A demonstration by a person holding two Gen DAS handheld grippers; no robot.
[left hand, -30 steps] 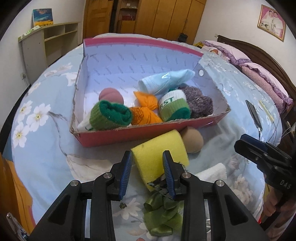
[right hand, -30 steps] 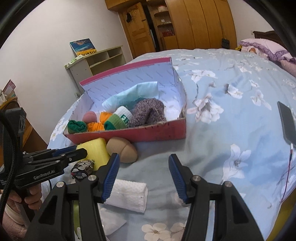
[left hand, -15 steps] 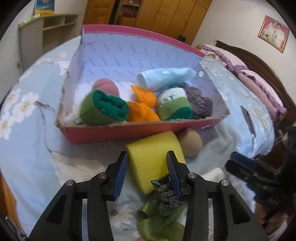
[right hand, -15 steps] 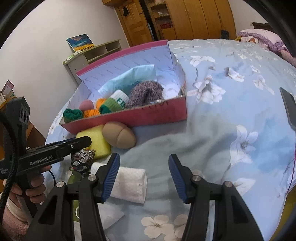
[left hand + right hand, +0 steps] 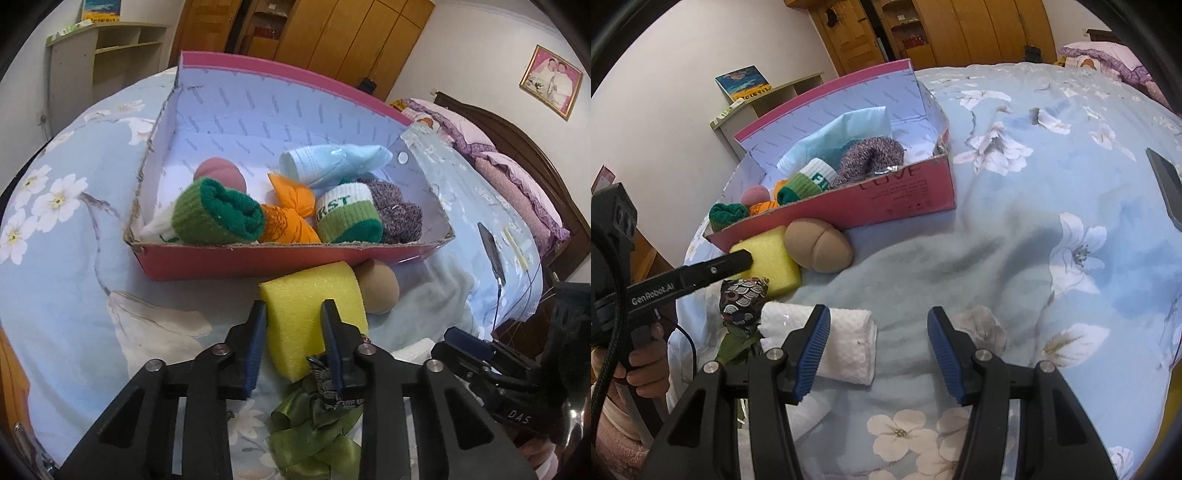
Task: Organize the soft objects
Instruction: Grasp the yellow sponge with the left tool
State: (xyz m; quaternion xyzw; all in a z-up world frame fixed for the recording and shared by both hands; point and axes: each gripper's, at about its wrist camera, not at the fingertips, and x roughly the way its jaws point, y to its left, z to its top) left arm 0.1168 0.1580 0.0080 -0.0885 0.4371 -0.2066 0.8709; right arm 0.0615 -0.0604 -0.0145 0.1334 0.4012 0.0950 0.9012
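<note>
- Your yellow sponge [image 5: 314,314] lies low in the centre of the left wrist view, on the blue floral bedspread [image 5: 66,295], just in front of the pink box [image 5: 258,262]. Its long axis runs away from you, up the frame, with the far end right at the box's front wall.
- Your left gripper [image 5: 293,343] straddles the sponge's near end, one blue pad on each side. The jaws are partly parted, and whether they press the foam yet I cannot tell.
- A patterned dark cloth bow [image 5: 325,384] on a green ribbon [image 5: 314,439] sits under your right-hand finger, at the bottom centre.
- The tan ball [image 5: 376,290] rests just right of the sponge, touching the box front.
- In the box, in the upper middle: a green rolled sock [image 5: 218,214], an orange cloth [image 5: 291,214], a white-and-green sock [image 5: 349,214], a purple knit [image 5: 399,214], a pale blue cloth [image 5: 332,162] and a pink ball [image 5: 221,175].
- In the right wrist view, your right gripper [image 5: 879,350] hangs wide open, holding nothing. Its left pad lies over a rolled white towel [image 5: 846,343], lower centre, long axis across the frame.
- Your left hand [image 5: 646,365] grips its handle at the lower left of that view, the tool reaching in level towards the sponge.
</note>
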